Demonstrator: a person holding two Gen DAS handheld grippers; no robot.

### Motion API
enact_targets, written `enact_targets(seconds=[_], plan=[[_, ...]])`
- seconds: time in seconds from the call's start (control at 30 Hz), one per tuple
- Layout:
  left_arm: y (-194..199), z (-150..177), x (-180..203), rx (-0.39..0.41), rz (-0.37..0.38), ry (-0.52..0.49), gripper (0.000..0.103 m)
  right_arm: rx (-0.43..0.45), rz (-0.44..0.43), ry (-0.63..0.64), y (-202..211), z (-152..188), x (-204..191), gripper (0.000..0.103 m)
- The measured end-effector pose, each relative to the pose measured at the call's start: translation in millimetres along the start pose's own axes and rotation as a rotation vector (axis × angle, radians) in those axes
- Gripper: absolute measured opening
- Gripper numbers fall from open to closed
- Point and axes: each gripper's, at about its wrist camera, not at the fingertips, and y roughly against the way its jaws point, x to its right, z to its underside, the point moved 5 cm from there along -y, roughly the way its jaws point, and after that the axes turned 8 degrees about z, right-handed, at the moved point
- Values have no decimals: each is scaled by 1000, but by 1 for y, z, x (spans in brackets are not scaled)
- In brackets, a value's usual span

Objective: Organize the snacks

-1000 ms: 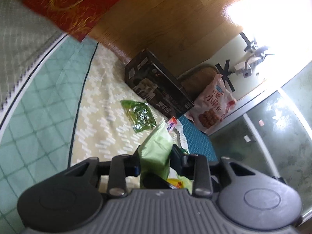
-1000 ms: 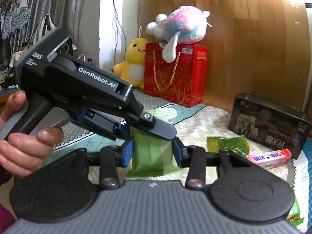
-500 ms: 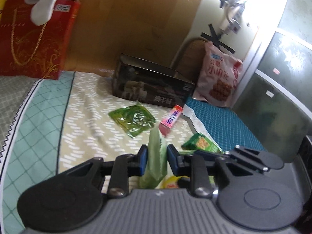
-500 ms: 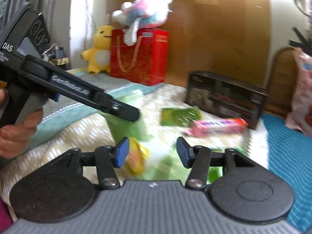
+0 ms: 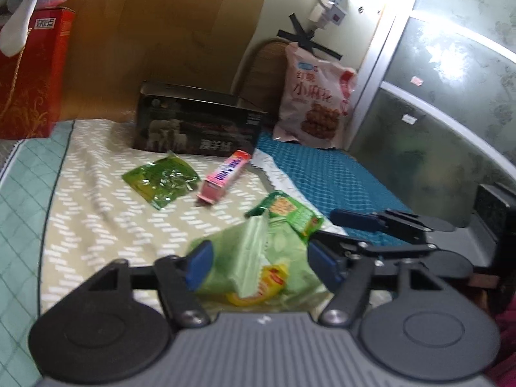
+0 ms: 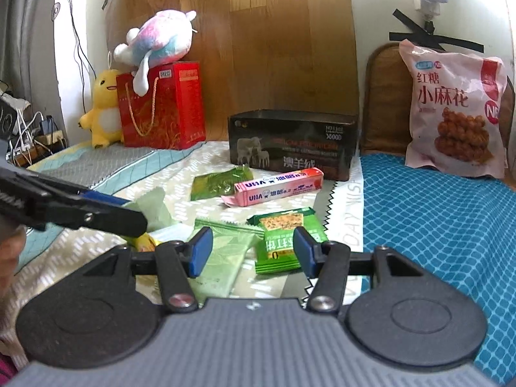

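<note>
L tongs [image 5: 259,262] just opened round pale green packet [image 5: 248,258], R tongs [image 6: 251,250] open, empty

The bed [image 6: 435,213] is covered with a cream patterned cloth [image 6: 96,248], a teal checked quilt [image 5: 19,213] and a blue netted blanket [image 5: 325,177]. On the cream cloth lie a dark box [image 6: 292,143], a crinkled green packet [image 6: 221,182], a pink candy box [image 6: 279,187], a green biscuit pack [image 6: 280,242] and pale green wrappers [image 5: 251,258], which look loosely piled. A red gift bag [image 6: 161,106], a yellow plush toy [image 6: 103,109] and a pink snack bag [image 6: 454,109] stand at the far edge.
</note>
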Motion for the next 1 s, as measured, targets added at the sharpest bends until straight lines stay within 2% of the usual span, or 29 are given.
enact_targets(seconds=[0.17, 0.33, 0.47, 0.6, 0.7, 0.8, 0.87, 0.93, 0.97, 1.0], plan=[[16, -2, -2, 32, 53, 38, 76, 10, -49, -3, 4, -1, -3, 58], [43, -15, -38, 111, 80, 223, 75, 10, -140, -55, 2, -18, -13, 58], [53, -17, -73, 139, 46, 365, 73, -39, -222, -134, -13, -32, -27, 58], [50, -9, -86, 122, 20, 408, 73, -106, -285, -154, -31, -33, -47, 58], [46, -2, -88, 98, 15, 412, 73, -138, -276, -107, -40, -28, -56, 57], [40, 1, -92, 79, 20, 419, 73, -103, -224, -54, -38, -31, -50, 56], [34, 2, -94, 68, 28, 425, 73, -39, -101, 45, -38, -32, -42, 56], [31, 3, -94, 55, 35, 428, 73, -21, 48, 121, -44, -31, -32, 57], [28, 4, -94, 46, 37, 428, 73, -34, 39, 89, -45, -31, -26, 57], [25, 4, -94, 39, 39, 428, 73, -50, -11, 28, -43, -32, -19, 57]])
